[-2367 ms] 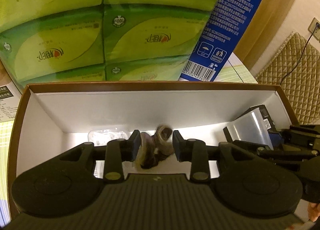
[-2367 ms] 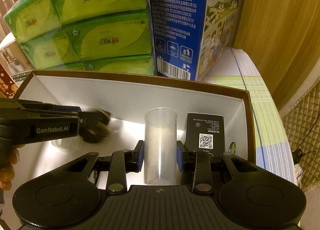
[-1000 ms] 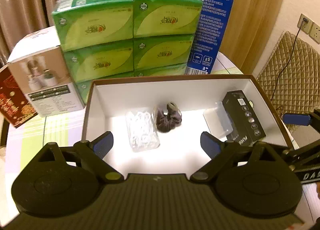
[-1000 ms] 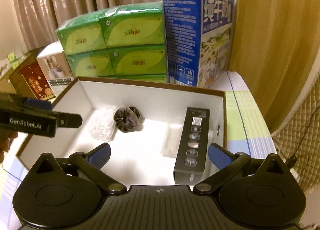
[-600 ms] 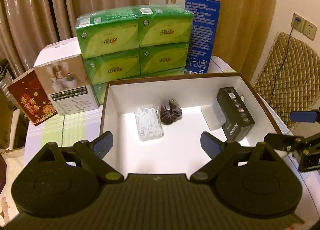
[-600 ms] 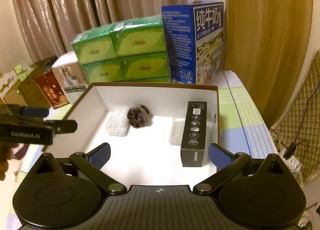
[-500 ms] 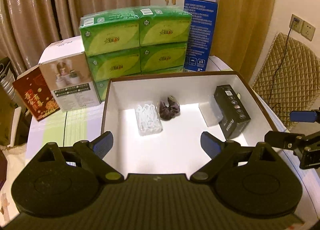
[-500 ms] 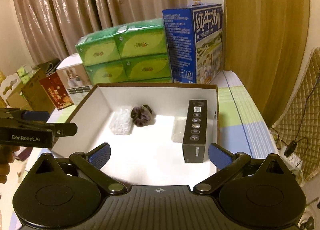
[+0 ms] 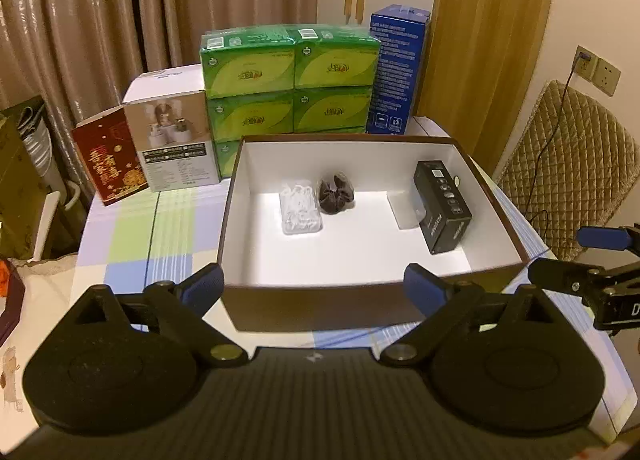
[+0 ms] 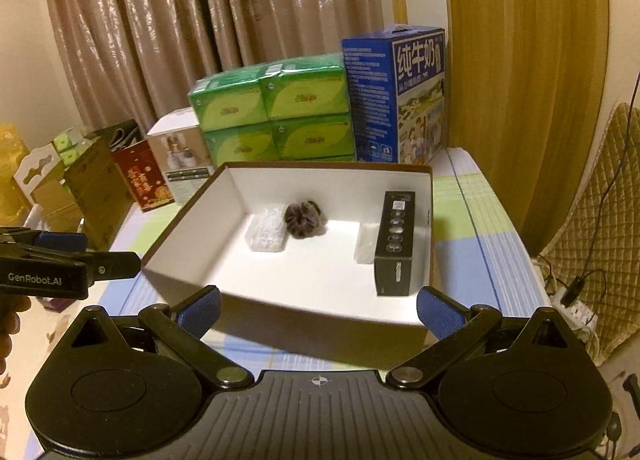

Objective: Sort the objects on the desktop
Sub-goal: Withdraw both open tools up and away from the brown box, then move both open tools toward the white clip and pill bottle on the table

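Left wrist view shows the left gripper (image 9: 314,286) wide open and empty before the box (image 9: 240,195); inside lie a clear packet (image 9: 300,207), dark scrunchie (image 9: 335,198), clear cup (image 9: 404,209) and black box (image 9: 442,205), so I think sorting is nearly done and both hands should pull straight away without bumping the rim. Right wrist view shows the right gripper (image 10: 319,308) also wide open and empty, plus a hand (image 10: 10,324) and the milk carton (image 10: 396,95) picture side, which the left view lacks.

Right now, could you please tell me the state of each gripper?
Left gripper: open, holding nothing, short of the box.
Right gripper: open, holding nothing, also short of the box.
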### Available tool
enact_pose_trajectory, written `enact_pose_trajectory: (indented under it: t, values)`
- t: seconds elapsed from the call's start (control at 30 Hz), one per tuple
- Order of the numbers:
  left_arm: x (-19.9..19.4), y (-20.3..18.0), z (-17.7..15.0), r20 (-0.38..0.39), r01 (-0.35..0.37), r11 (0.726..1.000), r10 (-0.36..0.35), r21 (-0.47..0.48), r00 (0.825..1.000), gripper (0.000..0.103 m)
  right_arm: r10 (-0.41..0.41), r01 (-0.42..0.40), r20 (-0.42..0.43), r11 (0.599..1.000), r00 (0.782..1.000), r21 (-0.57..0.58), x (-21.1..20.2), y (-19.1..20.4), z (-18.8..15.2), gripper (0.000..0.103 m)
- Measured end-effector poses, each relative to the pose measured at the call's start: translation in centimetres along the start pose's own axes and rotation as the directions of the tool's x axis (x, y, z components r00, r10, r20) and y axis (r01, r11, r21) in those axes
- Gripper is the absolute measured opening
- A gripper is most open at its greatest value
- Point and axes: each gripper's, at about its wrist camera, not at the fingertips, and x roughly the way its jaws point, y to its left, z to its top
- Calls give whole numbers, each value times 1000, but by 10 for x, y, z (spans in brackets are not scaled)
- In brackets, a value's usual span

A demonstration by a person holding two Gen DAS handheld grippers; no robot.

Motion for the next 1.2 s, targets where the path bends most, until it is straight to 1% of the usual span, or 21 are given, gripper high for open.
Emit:
enact_pose_trajectory:
  t: [0.2, 0.47, 0.9, 1.2]
  values:
    - [-26, -7, -21, -7, 4, 1000, -5, -10, 1000, 95, 25, -25, 4, 999, 1000, -29, -27, 12, -19, 101]
    - [-57, -13, -47, -14, -16, 1000, 16, -23, 1000, 95, 51, -51, -3, 997, 999, -57, -50, 18, -39, 101]
    - [-90, -27, -77, -29, -61, 998, 60, -34, 998, 95, 97, -99, -21, 989, 995, -107, -78, 19, -65, 101]
    - [-101, -41, -101, -64, -73, 997, 72, -15, 995, 95, 101, -109, -62, 985, 993, -131, -85, 14, -86, 101]
